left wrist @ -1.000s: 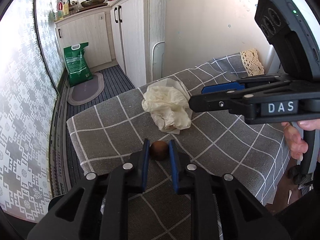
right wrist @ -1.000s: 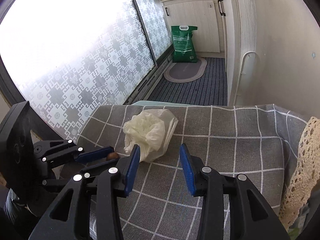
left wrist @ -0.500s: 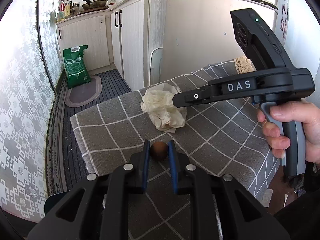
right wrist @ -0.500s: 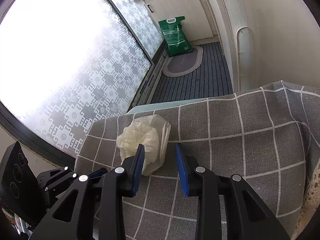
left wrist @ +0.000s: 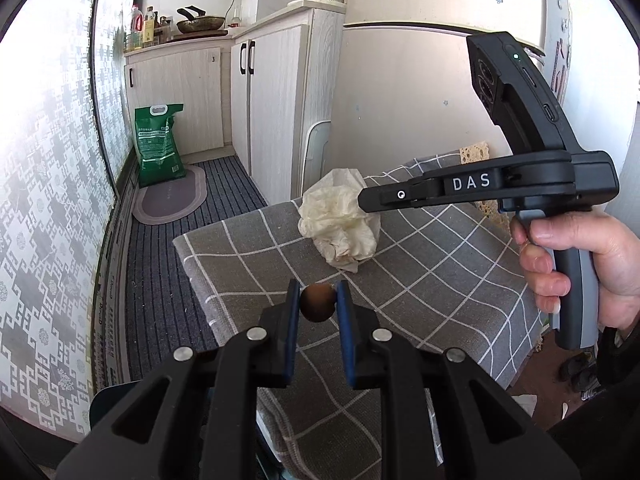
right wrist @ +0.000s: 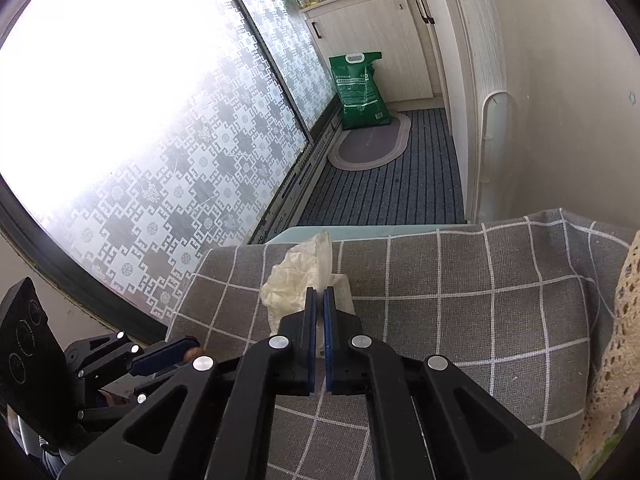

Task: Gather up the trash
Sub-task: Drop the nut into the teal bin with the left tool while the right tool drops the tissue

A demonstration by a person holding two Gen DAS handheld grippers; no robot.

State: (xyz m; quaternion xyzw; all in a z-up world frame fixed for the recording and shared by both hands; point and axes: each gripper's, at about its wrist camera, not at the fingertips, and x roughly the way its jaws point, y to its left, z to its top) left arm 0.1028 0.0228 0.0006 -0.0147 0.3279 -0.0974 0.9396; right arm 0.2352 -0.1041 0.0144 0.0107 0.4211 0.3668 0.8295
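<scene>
Left gripper clamped on a small brown ball, right gripper just closed, pinching crumpled pale plastic above the grey checked cloth.

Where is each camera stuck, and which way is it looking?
Left wrist: rides the left gripper, looks over its fingers pinching a small brown ball; the other hand shows.
Right wrist: rides the right gripper, pinching the crumpled cream plastic bag.
Both share the bag, the grey checked cloth, the green sack.
</scene>
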